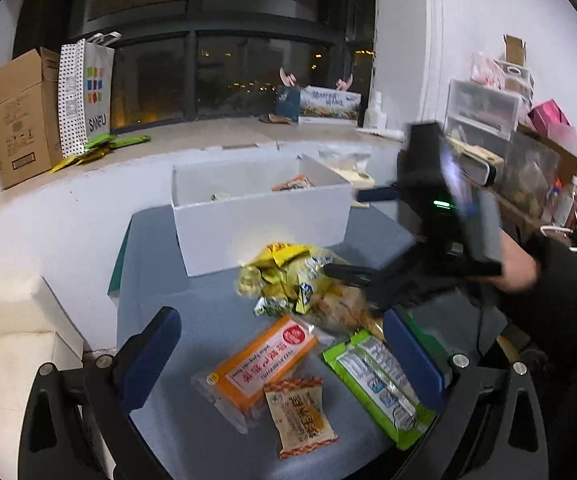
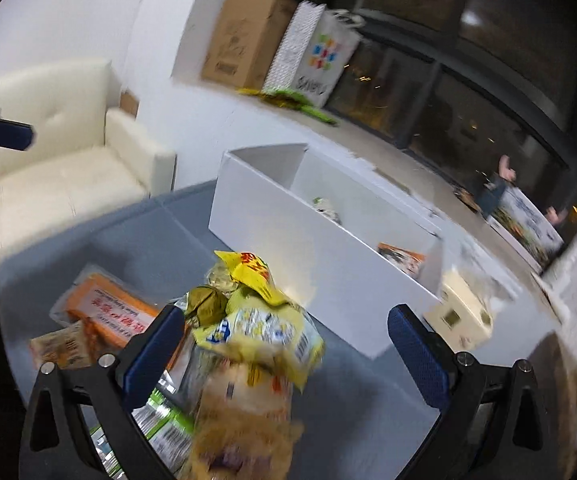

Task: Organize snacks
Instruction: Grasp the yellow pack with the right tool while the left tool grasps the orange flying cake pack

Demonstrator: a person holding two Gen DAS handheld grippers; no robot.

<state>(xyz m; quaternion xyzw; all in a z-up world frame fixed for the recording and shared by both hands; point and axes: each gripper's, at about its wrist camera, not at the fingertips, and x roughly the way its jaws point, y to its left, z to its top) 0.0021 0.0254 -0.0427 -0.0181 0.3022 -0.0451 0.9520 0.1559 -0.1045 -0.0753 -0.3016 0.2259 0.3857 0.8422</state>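
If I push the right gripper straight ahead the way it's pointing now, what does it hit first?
Probably the yellow snack bag heaped between the open right gripper fingers. Past that pile stands the front wall of the white box. Motion blur makes the depth uncertain.

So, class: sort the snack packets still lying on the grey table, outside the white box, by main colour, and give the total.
Yellow: 1, the crumpled yellow bag
Orange: 1, the orange pack
Green: 1, the green pack
Beige: 1, the beige packet
Clear with brown contents: 1, the clear bag
Total: 5
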